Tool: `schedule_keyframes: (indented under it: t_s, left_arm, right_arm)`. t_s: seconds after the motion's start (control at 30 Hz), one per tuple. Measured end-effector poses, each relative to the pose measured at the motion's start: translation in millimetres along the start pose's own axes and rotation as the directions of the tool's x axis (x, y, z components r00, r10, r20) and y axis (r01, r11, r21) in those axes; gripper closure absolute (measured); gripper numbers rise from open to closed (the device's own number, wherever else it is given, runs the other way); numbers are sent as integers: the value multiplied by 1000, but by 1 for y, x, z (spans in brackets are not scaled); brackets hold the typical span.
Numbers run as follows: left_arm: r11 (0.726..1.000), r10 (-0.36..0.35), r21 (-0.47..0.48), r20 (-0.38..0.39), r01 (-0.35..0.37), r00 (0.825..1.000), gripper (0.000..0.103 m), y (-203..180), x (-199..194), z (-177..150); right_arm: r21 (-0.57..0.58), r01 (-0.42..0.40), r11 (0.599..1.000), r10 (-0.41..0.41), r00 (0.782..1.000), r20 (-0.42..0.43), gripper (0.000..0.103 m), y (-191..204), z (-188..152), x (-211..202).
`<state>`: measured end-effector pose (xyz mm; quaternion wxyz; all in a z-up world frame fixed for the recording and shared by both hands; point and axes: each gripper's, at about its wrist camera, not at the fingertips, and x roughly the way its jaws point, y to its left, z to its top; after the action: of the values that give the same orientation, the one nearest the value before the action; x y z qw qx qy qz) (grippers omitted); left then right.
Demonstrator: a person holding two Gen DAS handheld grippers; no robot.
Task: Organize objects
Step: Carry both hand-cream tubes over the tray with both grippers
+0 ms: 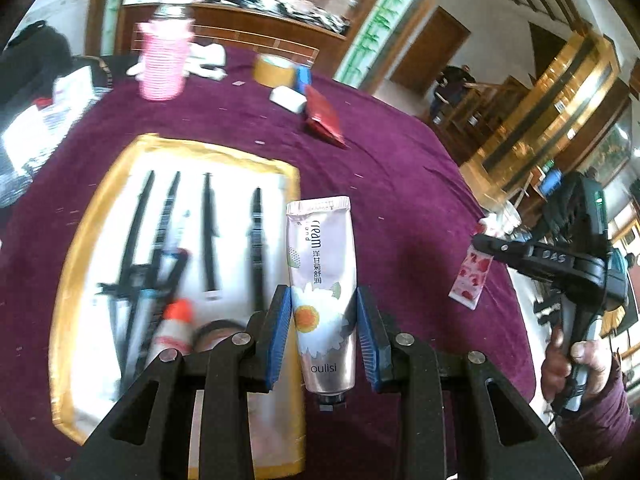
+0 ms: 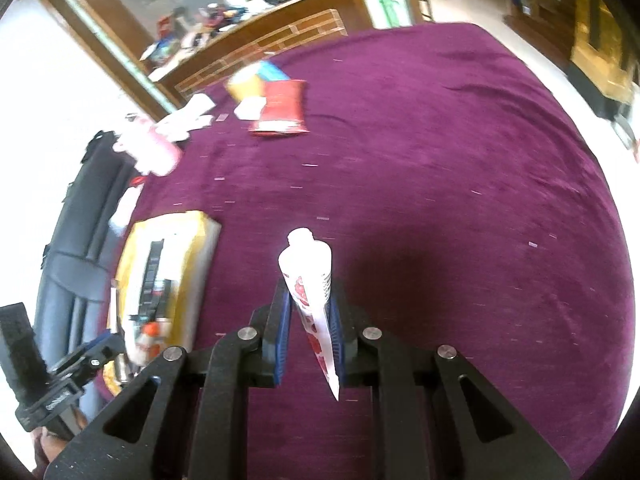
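Clamped between the blue ribbed pads (image 1: 280, 332) of the left tool (image 1: 325, 336), a glossy hand-cream tube (image 1: 322, 284) is seen in the left wrist view. Its long axis runs away from the camera, with the dark cap nearest the lens and the flat crimped end pointing forward. A daisy print and the word "oulisi" are shown on its smooth silver-and-white skin. Below and to the left, a gold-edged white tray (image 1: 76, 248) lies on the purple velvet tabletop (image 1: 400, 184), with several slim black pens laid lengthwise in it and an orange-capped tube at its near end. Farther back, a pink ribbed bottle (image 1: 164, 60), a roll of tan tape (image 1: 274, 68) and a red packet (image 1: 324, 116) are set on the cloth. At the right, the right tool (image 1: 480, 246) is seen holding a strawberry-print tube (image 1: 470, 280).

From the right wrist view, the right tool (image 2: 310, 316) is closed on the same strawberry-print tube (image 2: 308, 280), a soft white tube held above the tabletop (image 2: 440, 160). Its round neck points forward and its flat crimped tail points back toward the lens. The tray (image 2: 192, 256) lies to the left, blurred.
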<state>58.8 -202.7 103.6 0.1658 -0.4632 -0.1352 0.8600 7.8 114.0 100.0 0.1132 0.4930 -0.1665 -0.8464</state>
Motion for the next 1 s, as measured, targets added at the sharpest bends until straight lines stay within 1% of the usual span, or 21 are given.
schedule_keyframes:
  t_s: [0.13, 0.23, 0.33, 0.47, 0.53, 0.67, 0.87, 1.0]
  left_arm:
    - [999, 46, -20, 17, -46, 999, 75, 28, -19, -6]
    - [996, 83, -34, 16, -82, 996, 75, 46, -26, -11]
    - [993, 110, -53, 2, -110, 994, 75, 65, -30, -20]
    - [990, 124, -71, -27, -125, 992, 75, 86, -34, -33]
    - [989, 124, -74, -44, -127, 991, 75, 93, -31, -37]
    - [992, 105, -61, -81, -110, 991, 75, 97, -22, -45]
    - [994, 111, 0, -117, -112, 987, 75, 93, -10, -51]
    - [992, 126, 22, -149, -124, 981, 75, 96, 0, -54]
  right_arm:
    - [-60, -65, 996, 64, 998, -11, 88, 43, -2, 4]
    - [-98, -126, 987, 122, 991, -45, 88, 76, -6, 12]
    - [-111, -195, 975, 184, 978, -103, 88, 103, -13, 26]
    - [-115, -269, 956, 243, 950, -195, 87, 136, -28, 52]
    - [-123, -272, 954, 240, 944, -227, 87, 150, -34, 67]
    - [-109, -270, 957, 233, 935, -266, 87, 163, -38, 94]
    - [-63, -223, 973, 195, 935, -296, 87, 168, -31, 133]
    - [-57, -169, 984, 144, 941, -306, 87, 170, -26, 152]
